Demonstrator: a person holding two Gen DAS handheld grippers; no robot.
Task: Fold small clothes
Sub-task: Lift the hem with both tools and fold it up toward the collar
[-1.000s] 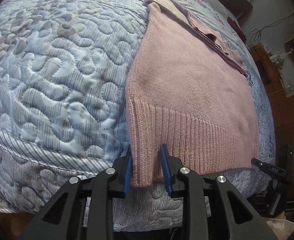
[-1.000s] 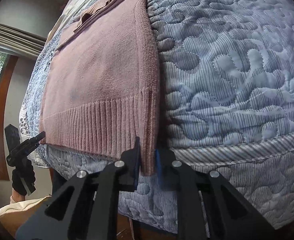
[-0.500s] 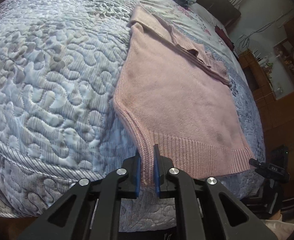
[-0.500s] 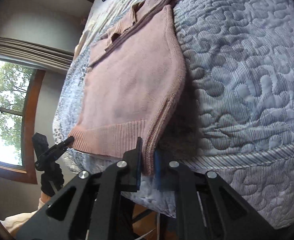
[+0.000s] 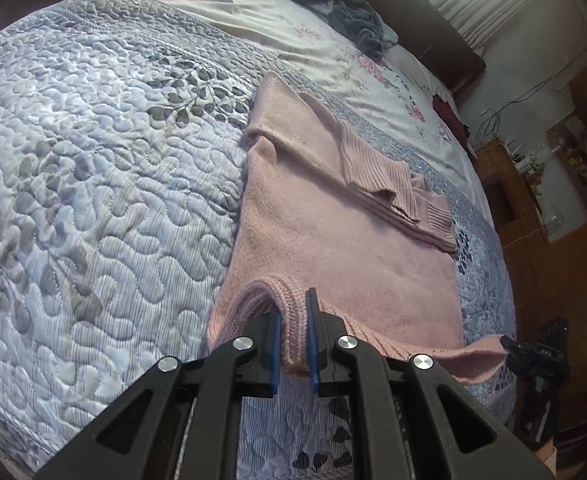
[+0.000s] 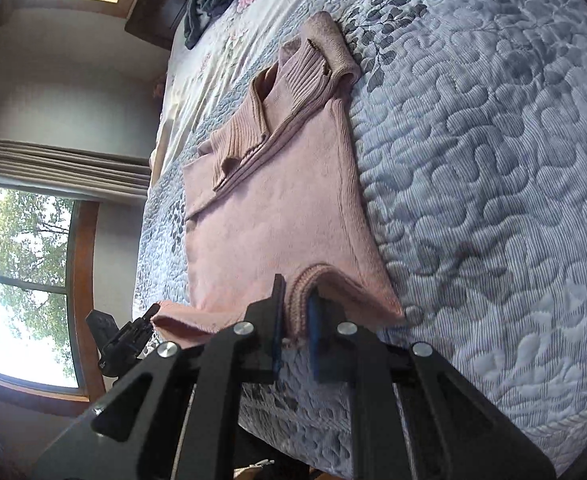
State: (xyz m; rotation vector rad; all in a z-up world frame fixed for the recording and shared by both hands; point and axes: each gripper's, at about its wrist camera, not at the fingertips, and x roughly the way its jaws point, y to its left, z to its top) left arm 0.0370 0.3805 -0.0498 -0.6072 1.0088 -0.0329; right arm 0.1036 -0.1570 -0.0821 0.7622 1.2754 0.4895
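A bed fills most of both views, covered by a pale blue quilted bedspread (image 5: 93, 184) with a grey leaf print and, toward the head, a floral sheet (image 5: 333, 52). A dark headboard (image 5: 445, 36) stands against a plain wall. Wood-framed windows (image 6: 25, 280) show green trees and bright daylight, with gathered curtains (image 6: 61, 172) between them. Wooden shelving (image 5: 549, 176) and loose cables (image 5: 525, 100) line the side wall.

The sweater (image 5: 333, 248) hem's pinched corners are hidden between each gripper's jaws; the shelf clutter (image 5: 573, 160) is too small to tell.
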